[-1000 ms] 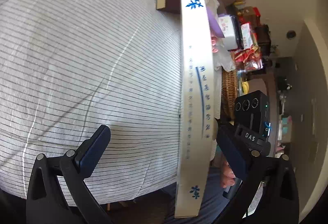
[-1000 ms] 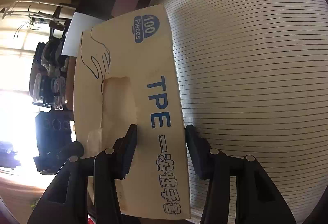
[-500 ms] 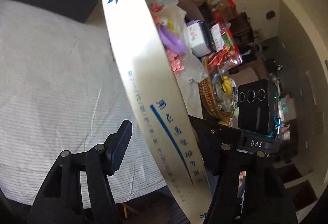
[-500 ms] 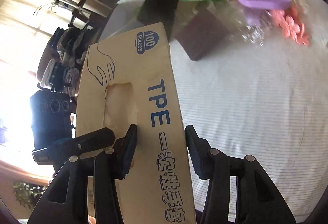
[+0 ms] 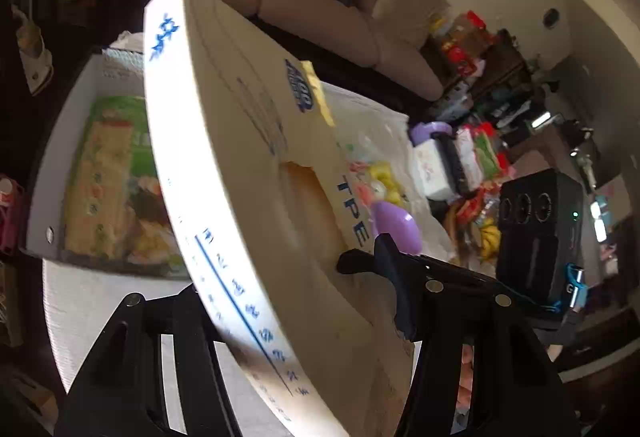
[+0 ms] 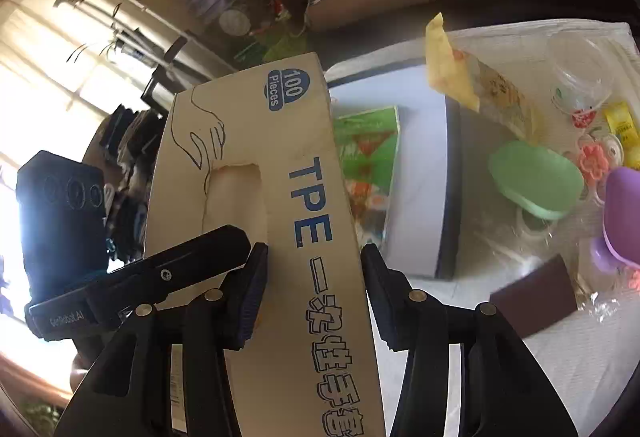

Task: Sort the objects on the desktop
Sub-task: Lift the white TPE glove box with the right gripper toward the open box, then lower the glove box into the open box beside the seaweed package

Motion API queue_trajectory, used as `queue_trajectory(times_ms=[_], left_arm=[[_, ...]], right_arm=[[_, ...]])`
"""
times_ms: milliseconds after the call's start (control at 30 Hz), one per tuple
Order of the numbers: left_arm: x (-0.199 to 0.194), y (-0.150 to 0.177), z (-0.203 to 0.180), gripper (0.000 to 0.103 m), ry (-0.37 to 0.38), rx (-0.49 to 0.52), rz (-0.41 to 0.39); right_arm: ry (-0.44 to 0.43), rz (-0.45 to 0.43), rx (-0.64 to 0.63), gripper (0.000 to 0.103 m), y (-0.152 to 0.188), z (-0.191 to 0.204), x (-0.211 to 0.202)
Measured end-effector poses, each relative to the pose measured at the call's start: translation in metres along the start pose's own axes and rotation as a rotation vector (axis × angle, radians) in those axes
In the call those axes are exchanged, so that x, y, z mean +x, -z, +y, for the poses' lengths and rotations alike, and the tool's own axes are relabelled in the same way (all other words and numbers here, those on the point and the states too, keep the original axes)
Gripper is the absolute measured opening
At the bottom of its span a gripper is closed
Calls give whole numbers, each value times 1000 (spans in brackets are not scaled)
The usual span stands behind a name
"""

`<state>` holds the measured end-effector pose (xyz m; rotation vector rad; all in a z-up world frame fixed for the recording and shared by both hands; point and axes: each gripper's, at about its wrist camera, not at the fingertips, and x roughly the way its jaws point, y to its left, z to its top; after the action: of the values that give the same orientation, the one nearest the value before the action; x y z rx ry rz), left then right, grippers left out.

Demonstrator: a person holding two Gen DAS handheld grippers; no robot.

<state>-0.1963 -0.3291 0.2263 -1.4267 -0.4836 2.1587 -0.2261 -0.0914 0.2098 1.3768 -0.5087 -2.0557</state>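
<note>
A tan cardboard glove box [image 5: 260,177] printed "TPE" and "100 Pieces" hangs tilted in the air, held from both sides. My left gripper [image 5: 288,273] has its jaws closing across the box's thickness. Its right finger [image 5: 384,257] presses on the top face by the torn opening, while the other finger is hidden under the box. In the right wrist view the glove box [image 6: 312,197] fills the middle, and my right gripper [image 6: 312,277] is shut on it. Its left pad sits at the torn opening and its right pad on the box's side.
Below lies a white open carton [image 6: 424,177] holding a green food package [image 6: 368,157]. Right of it are a green oval dish [image 6: 536,185], a purple scoop [image 6: 624,209], a yellow packet [image 6: 452,69] and a brown card [image 6: 536,301]. A beige sofa [image 5: 340,9] stands behind.
Both grippers have risen with the glove box, from low over the striped cloth to above the white carton. The left jaws went from wide apart to closed against the box.
</note>
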Motion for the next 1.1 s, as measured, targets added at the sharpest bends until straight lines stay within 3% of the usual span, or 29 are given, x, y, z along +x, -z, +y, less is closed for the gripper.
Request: queue_trajectory(times_ms=[200, 300, 433, 533, 767, 867, 967, 1100], left_arm=[[59, -50, 67, 57, -89, -50, 45], [94, -55, 95, 57, -109, -72, 74], [129, -51, 122, 57, -79, -111, 106], [145, -48, 127, 56, -90, -98, 136], [154, -41, 141, 59, -58, -104, 199], [159, -36, 133, 57, -140, -46, 210], [164, -31, 123, 57, -153, -25, 221], [162, -32, 117, 59, -166, -27, 201]], right_arm=[[136, -25, 117, 49, -52, -11, 79], [244, -17, 117, 49, -63, -20, 113], [381, -12, 112, 49, -69, -28, 141], [475, -5, 92, 50, -67, -32, 155], [567, 57, 28, 53, -63, -27, 168], [602, 104, -18, 55, -58, -17, 178], [578, 129, -30, 53, -53, -8, 183], [635, 120, -156, 54, -55, 17, 173]])
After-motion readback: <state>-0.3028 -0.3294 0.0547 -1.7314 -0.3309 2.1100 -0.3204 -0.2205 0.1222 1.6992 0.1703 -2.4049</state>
